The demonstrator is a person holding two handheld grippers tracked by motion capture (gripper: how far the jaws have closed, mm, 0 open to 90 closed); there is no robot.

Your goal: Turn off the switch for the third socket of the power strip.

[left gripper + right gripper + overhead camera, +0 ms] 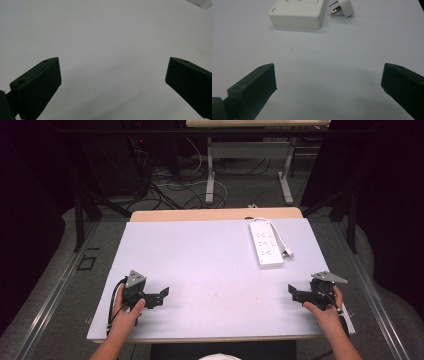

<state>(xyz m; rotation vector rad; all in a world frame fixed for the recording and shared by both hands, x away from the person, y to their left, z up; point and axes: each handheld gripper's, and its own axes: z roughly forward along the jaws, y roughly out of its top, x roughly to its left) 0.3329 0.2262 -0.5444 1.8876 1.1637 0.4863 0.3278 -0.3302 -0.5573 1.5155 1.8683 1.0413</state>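
Over on the left, the left gripper (161,296) rests low on the white table top (210,270), held in the person's left hand (128,309); its jaws stand wide apart with nothing between them, and its own view looks across bare surface. Moving across, the middle of the table has nothing on it. Further right and toward the far edge lies the white power strip (265,243), flat, with its white plug (287,252) loose just beside its near right corner, the cord looping alongside. The right gripper (295,292), in the right hand (322,307), sits near the table's front right, well short of the strip, jaws equally wide and empty.

I'd judge the plug the tricky bit: it is small and lies on its side, so a grab could skid it off or tug the cord and drag the strip.

The right gripper view shows the plug's metal prongs (335,10) pointing toward the strip's end, which the high view blurs.
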